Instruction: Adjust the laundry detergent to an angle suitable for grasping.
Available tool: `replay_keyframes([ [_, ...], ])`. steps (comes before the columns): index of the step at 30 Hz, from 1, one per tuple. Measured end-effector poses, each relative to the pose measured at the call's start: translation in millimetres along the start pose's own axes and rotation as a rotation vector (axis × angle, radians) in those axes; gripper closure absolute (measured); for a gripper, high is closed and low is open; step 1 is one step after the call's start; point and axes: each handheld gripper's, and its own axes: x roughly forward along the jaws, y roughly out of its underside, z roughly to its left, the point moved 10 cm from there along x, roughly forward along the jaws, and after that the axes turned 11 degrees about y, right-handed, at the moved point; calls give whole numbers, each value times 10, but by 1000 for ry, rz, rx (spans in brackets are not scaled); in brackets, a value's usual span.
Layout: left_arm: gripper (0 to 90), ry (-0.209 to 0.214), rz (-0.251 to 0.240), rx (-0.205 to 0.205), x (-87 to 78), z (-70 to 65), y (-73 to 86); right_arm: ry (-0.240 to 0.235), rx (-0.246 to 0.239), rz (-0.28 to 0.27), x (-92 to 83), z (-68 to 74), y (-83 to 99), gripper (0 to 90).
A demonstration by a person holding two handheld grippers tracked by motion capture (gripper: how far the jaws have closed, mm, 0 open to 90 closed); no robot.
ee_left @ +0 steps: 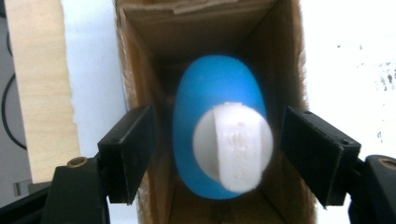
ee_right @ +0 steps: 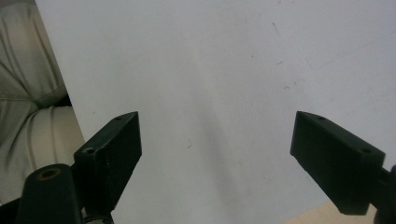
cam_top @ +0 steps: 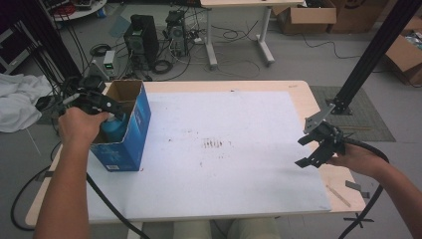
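From my high view, even soft room light, faint shadows, slightly grainy. In my left gripper view the blue plastic bottle with white cap (ee_left: pixel 219 140) is blurred, the white table sheet (ee_left: pixel 348 56) blown out. Right gripper view dim, soft.

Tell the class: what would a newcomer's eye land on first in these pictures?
First, the blue box standing open-topped at the white mat's left edge, with a blue bottle and its white cap inside. The left gripper stands open around the cap, apart from it; the right gripper hangs open at the mat's right.
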Motion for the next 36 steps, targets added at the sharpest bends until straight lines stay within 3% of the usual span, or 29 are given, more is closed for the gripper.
replay_keyframes([
  [10, 241, 4, -55, 54, -295, -186, -145, 2, 1, -3, -28, 9, -11, 162],
  [18, 200, 31, -88, 102, -461, -441, -240, 4, 2, -2, -35, 17, -4, 163],
  [28, 189, 68, -91, 229, -482, -823, -317, 4, -4, -4, -41, 16, 1, 162],
  [36, 189, 98, -80, 374, -438, -1186, -348, 5, -2, -7, -42, 20, -10, 162],
])
